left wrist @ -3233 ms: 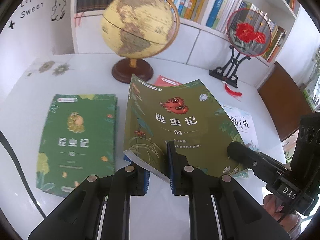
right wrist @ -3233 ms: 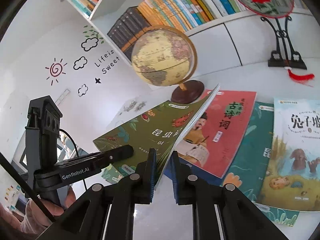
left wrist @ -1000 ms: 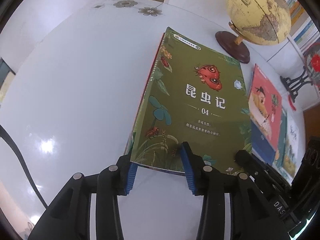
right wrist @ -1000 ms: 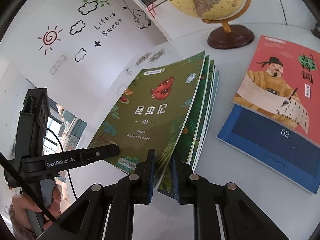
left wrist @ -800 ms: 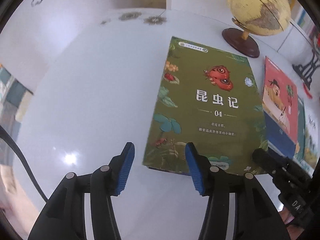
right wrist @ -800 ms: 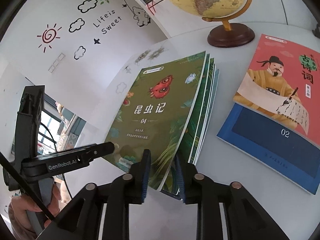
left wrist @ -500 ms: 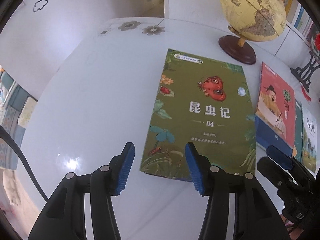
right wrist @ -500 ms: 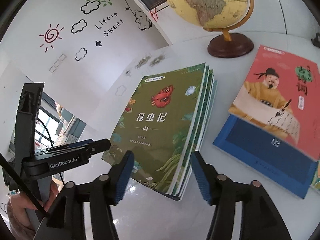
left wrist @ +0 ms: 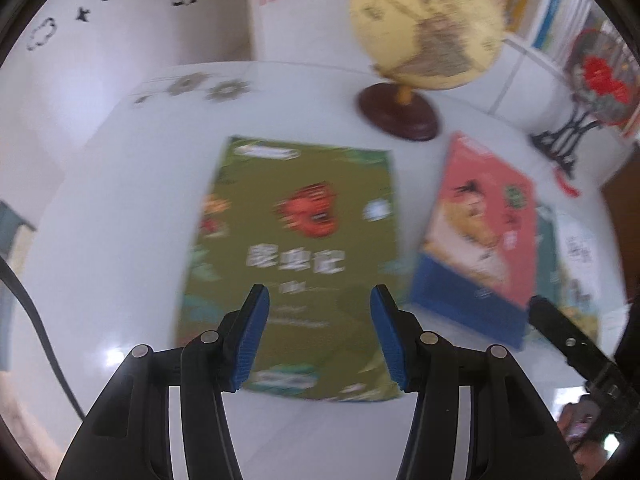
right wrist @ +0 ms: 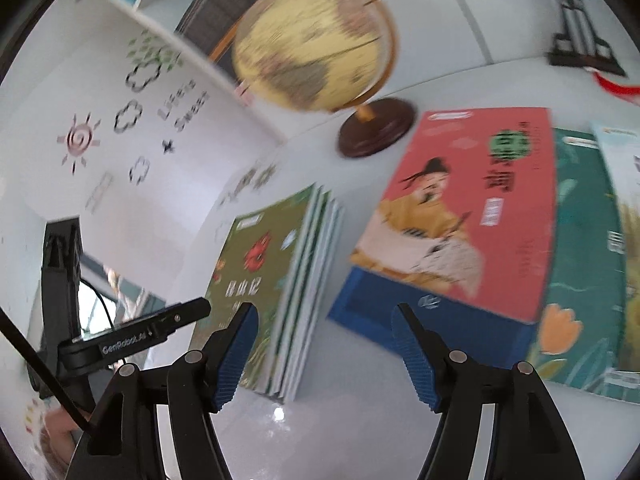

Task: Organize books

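Observation:
An olive-green book with a red insect on its cover [left wrist: 296, 256] lies on top of a stack of green books [right wrist: 316, 280] on the white table. My left gripper [left wrist: 319, 316] is open and empty, above the near edge of that book. My right gripper [right wrist: 322, 340] is open and empty, above the table between the green stack and a red-and-blue book [right wrist: 460, 216]. The red-and-blue book also shows in the left wrist view [left wrist: 480, 236]. It overlaps a teal book [right wrist: 580, 264] and a pale book [right wrist: 628, 208] at the right.
A yellow globe on a brown base [left wrist: 424, 36] stands behind the books, also in the right wrist view [right wrist: 316, 48]. A red fan on a black stand [left wrist: 592, 80] is at the back right. Bookshelves line the wall. The white table [left wrist: 120, 208] extends left.
Both grippers have let go of the olive-green book, which now lies flat on the green stack. Both have opened wide and drawn back. Both views have swung right toward the red-and-blue book.

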{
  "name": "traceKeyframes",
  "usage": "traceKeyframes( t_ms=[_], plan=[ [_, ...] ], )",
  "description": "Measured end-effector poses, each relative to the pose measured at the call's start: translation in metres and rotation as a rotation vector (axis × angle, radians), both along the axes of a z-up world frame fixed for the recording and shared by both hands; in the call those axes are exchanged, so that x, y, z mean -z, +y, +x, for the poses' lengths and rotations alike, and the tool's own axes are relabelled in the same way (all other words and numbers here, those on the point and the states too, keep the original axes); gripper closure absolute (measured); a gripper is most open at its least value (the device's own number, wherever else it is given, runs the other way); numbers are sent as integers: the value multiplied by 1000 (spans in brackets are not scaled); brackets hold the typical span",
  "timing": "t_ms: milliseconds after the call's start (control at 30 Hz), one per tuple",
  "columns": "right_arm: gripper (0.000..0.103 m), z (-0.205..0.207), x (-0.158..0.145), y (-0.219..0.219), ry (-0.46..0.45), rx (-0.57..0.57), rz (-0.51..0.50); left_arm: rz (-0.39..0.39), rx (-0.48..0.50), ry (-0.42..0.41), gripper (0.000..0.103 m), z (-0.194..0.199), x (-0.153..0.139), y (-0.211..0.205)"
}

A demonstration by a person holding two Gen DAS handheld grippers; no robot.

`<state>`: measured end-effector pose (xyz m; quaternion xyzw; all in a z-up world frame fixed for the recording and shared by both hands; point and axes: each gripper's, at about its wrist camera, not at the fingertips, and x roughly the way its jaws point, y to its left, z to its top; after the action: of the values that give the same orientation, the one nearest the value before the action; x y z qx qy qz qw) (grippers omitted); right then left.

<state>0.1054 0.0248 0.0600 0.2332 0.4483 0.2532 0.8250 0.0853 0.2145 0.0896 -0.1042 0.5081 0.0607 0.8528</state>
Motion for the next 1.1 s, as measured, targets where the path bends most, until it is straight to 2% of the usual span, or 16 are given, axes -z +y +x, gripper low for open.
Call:
traceKeyframes(
  t_ms=[33, 100, 167, 333, 467, 567, 700, 767, 967, 1100],
  plan=[
    [34, 0, 0, -7, 0, 17, 9, -23, 9, -11, 38, 3, -1, -4],
    [33, 0, -1, -26, -6, 73, 35, -56, 25, -44, 23, 9, -5, -16],
    [30, -1, -2, -43, -9, 112, 48, -69, 48, -87, 22, 17, -10, -31],
    [29, 0, 0, -85, -4, 194, 36, -87, 133, -81, 22, 42, -8, -67],
    [29, -1, -1, -127, -20, 272, -38, -137, 212, -87, 22, 57, -2, -105],
    [29, -1, -2, -162, -25, 324, -135, -176, 265, -72, 22, 67, 7, -144],
    [29, -4, -1, -203, -32, 358, -247, -217, 334, -61, 22, 72, 17, -190],
    [29, -5, 2, -219, -29, 372, -270, -232, 376, -54, 22, 73, 22, -213],
    [29, -11, 16, -263, -21, 440, -268, -250, 476, -24, 22, 73, 42, -272],
    [29, -11, 30, -280, 12, 450, -235, -246, 498, -3, 22, 73, 55, -292]
  ],
)
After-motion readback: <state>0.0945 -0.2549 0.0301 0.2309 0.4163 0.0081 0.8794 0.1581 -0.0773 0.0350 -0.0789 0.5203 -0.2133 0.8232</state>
